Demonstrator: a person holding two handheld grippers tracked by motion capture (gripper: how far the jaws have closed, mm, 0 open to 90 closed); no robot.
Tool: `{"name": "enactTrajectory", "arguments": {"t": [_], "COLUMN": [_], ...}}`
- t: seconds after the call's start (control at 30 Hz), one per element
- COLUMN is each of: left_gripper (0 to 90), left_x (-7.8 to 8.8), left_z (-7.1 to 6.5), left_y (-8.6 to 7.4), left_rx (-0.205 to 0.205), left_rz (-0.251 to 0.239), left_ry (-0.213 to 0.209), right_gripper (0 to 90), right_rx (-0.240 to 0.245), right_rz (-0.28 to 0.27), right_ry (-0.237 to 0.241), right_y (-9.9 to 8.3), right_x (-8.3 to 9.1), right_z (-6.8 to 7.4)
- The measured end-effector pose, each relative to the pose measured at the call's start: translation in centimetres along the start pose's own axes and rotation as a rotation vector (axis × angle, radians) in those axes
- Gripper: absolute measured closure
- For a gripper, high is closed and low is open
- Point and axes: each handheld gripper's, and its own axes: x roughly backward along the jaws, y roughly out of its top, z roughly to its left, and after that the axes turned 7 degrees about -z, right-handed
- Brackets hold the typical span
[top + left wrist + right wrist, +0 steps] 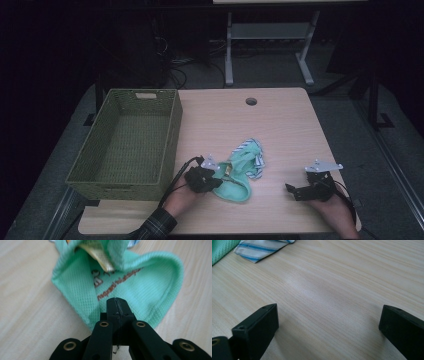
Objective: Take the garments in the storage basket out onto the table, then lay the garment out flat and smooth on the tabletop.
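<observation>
Left gripper (117, 305) has its jaws pressed together on the near hem of the green garment (140, 287), pinching a thin fold of knit right at the fingertips, probably so the whole piece can be lifted by one edge toward the woven basket (125, 142) just beside that hand. Right gripper (328, 322) rests low with its jaws spread wide, bare table (332, 290) between them, the striped cloth (259, 248) well beyond its left finger, likely waiting its turn. Count: one green garment, one striped piece tucked against it, one basket, two grippers
</observation>
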Motion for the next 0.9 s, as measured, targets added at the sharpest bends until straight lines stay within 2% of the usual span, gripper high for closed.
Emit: {"name": "enactTrajectory", "arguments": {"t": [0.07,0.3,0.33,0.43,0.57,0.63,0.67,0.73,0.9], "left_gripper": [89.6,89.6,89.6,89.5,89.5,89.6,89.5,89.6,89.6], "left_x": [-0.1,-0.1,-0.1,-0.1,-0.1,-0.1,-0.1,-0.1,-0.1], "left_z": [0.1,0.1,0.1,0.1,0.1,0.1,0.1,0.1,0.2], "left_y": [0.0,0.0,0.0,0.0,0.0,0.0,0.0,-0.1,0.0], "left_rx": [-0.016,-0.016,-0.016,-0.004,-0.016,-0.015,-0.004,-0.001,-0.006], "left_rz": [0.017,0.016,0.016,0.009,0.018,0.017,0.007,0.005,0.014], "left_ry": [0.001,0.002,0.002,-0.001,-0.001,-0.001,-0.002,-0.004,-0.007], "right_gripper": [2.3,2.3,2.3,2.7,6.3,6.6,10.9,13.5,15.9], "right_rx": [0.000,0.013,0.005,-0.006,-0.010,-0.010,-0.008,-0.001,-0.002], "right_rz": [0.000,0.010,0.025,0.016,-0.018,-0.020,-0.028,-0.035,-0.042], "right_ry": [0.003,0.015,0.009,0.014,0.050,0.059,0.076,0.092,0.137], "right_y": [0.0,0.0,0.2,0.6,1.8,2.0,2.4,2.8,3.7], "right_x": [0.0,0.1,0.2,0.3,0.4,0.3,0.1,-0.2,-0.9], "right_z": [0.0,-0.1,-0.1,-0.1,0.1,0.2,0.3,0.5,1.2]}}
